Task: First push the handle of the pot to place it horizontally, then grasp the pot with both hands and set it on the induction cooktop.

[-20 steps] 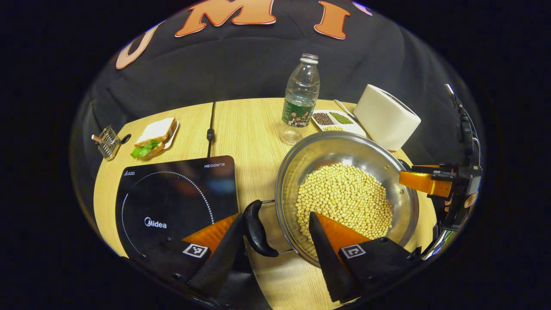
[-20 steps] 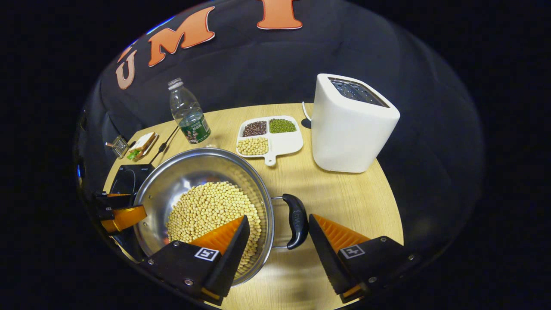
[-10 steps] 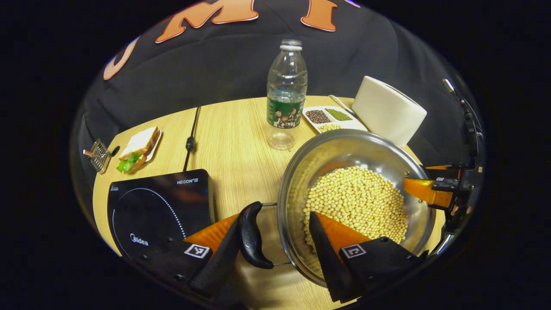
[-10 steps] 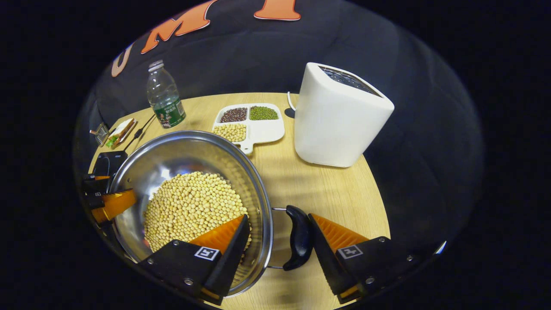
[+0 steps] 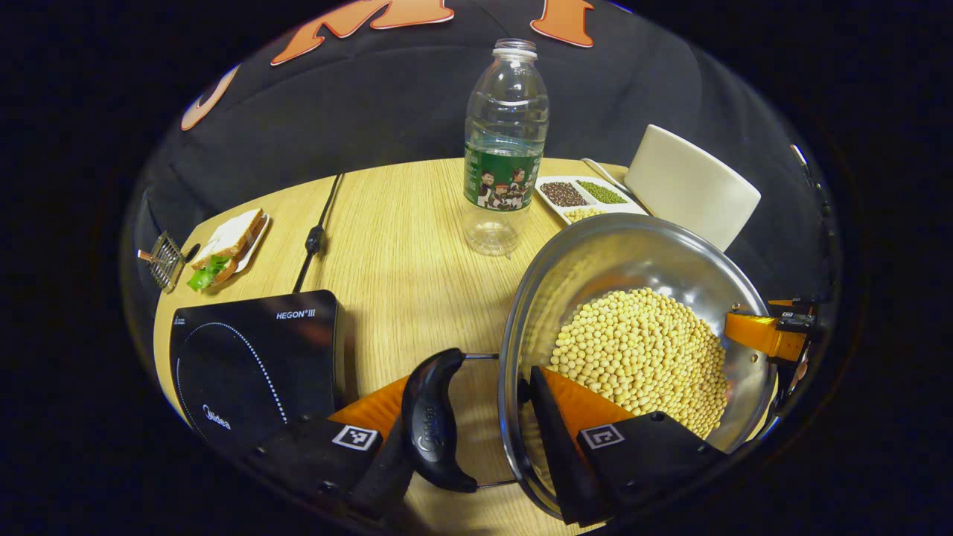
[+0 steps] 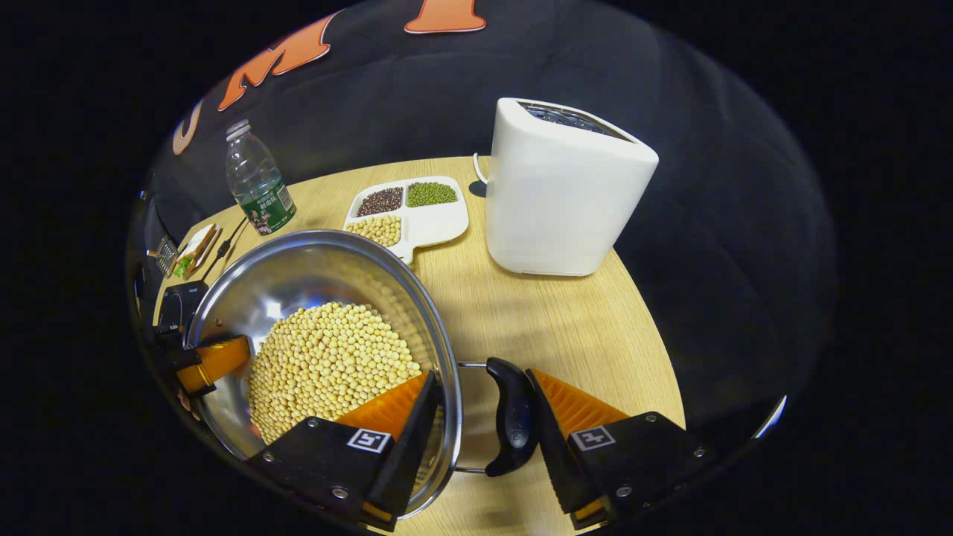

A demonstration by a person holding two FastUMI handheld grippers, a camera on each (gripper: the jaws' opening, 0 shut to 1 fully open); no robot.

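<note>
A steel pot [image 5: 618, 253] full of soybeans [image 5: 640, 350] hangs between my two grippers. In the left gripper view, my left gripper [image 5: 469, 402] is shut on the pot, with one finger inside the wall and the other against the black handle [image 5: 432, 420]. My right gripper [image 6: 480, 380] grips the opposite side of the pot [image 6: 298, 275] the same way, pressing its black handle [image 6: 510, 417]. Each gripper also shows across the pot in the other's view: the right gripper [image 5: 767, 335] and the left gripper [image 6: 212, 361]. The black induction cooktop [image 5: 253, 350] lies to the pot's left.
A water bottle [image 5: 505, 149] stands behind the pot. A white toaster [image 6: 562, 197] and a divided tray of beans [image 6: 409, 208] sit at the back right. A sandwich [image 5: 227, 242], a small wire rack [image 5: 165, 260] and a black cable [image 5: 316, 238] lie beyond the cooktop.
Both grippers closed slightly onto the handles and carried the pot toward the back of the table. The bottle and toaster look nearer and the cooktop has slid left in the left gripper view.
</note>
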